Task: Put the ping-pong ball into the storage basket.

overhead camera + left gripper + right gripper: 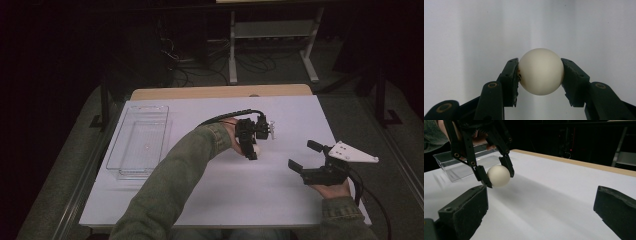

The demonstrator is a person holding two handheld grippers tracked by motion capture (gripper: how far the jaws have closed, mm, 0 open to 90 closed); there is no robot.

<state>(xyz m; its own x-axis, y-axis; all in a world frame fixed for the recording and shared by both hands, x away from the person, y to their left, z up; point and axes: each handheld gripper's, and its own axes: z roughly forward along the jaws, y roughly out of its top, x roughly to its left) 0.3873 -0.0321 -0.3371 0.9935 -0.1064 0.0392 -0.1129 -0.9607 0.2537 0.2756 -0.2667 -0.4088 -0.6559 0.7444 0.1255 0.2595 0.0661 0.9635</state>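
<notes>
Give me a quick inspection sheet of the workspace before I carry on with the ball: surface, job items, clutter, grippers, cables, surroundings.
Surface: white table top, flat, with a wooden edge at the far side.
Job's things: white ball, clamped between the jaws and lifted off the surface; clear plastic tray at the table's left, looks empty.
Clutter: nothing seen.
Grippers: left hand-held gripper shut on the ball, both pads pressing its sides; right hand-held gripper open, nothing between its jaws, low over the table at the right.
Cables: black cable arcs from the left gripper; another trails from the right gripper; loose wires on the floor beyond.
Surroundings: dark room, white metal stand behind the table.
</notes>
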